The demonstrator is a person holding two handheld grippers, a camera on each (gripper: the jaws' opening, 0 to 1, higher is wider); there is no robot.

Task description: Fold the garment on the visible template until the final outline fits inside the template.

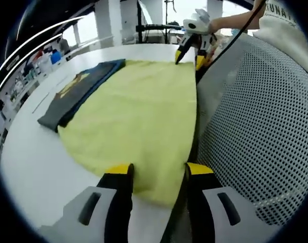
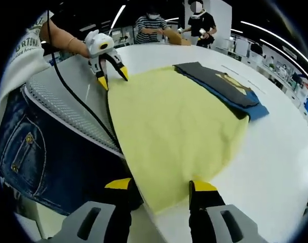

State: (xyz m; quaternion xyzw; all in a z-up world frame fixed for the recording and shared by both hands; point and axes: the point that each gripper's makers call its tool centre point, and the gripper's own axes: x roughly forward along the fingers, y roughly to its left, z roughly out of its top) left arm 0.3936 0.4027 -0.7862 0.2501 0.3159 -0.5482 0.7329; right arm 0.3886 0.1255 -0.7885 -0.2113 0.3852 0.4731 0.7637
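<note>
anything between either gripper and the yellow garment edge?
Nothing visible. Both open grippers, left and right, sit at the near edge of the yellow garment, jaws straddling its hem. The folded dark garment lies along the far edge, away from both.

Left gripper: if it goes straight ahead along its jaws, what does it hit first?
Most likely the yellow garment: its near edge lies between the open jaws of the left gripper. Farther along lie the folded dark garments and the right gripper. Height above the white table is unclear.
</note>
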